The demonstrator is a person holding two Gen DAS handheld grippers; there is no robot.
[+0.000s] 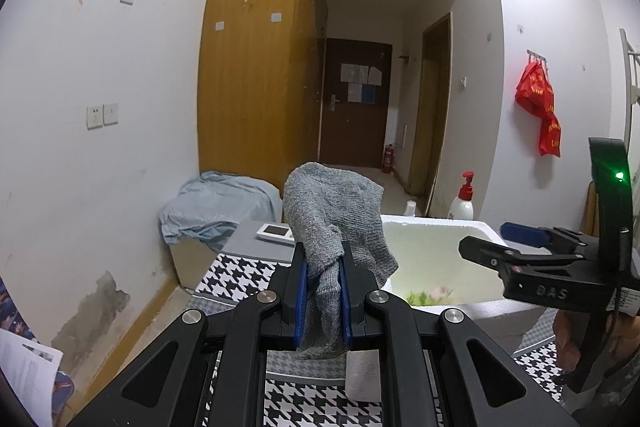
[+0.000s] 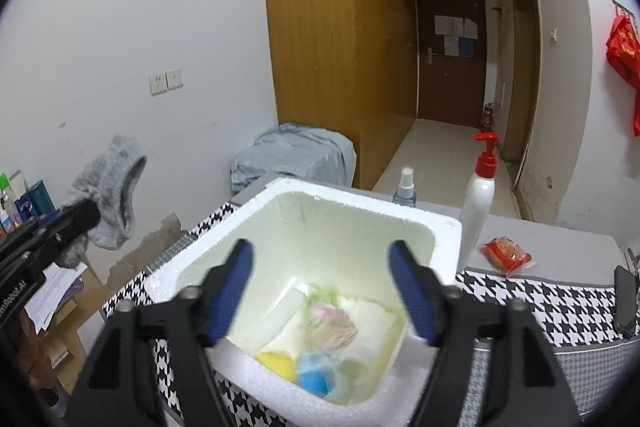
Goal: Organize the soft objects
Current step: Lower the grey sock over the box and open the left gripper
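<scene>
My left gripper [image 1: 323, 259] is shut on a grey knitted sock [image 1: 336, 211], which stands up out of the blue pads and droops to the right, just left of the white foam box [image 1: 440, 225]. In the right wrist view the sock [image 2: 116, 187] hangs at the far left from that gripper [image 2: 80, 219]. My right gripper [image 2: 322, 247] is open and holds nothing. It hovers over the foam box [image 2: 360, 203]. Inside the box lie a yellow soft piece [image 2: 276, 363], a blue one [image 2: 316, 375] and a pinkish cloth [image 2: 336, 323]. The right gripper [image 1: 484, 237] also shows at the right of the left wrist view.
The box stands on a houndstooth-covered table [image 2: 560, 307]. Behind it are a white pump bottle with a red top [image 2: 478, 203] and a small spray bottle [image 2: 405, 187]. A red packet [image 2: 506, 255] and a dark phone [image 2: 624, 303] lie at the right. A white device [image 1: 276, 233] lies far left.
</scene>
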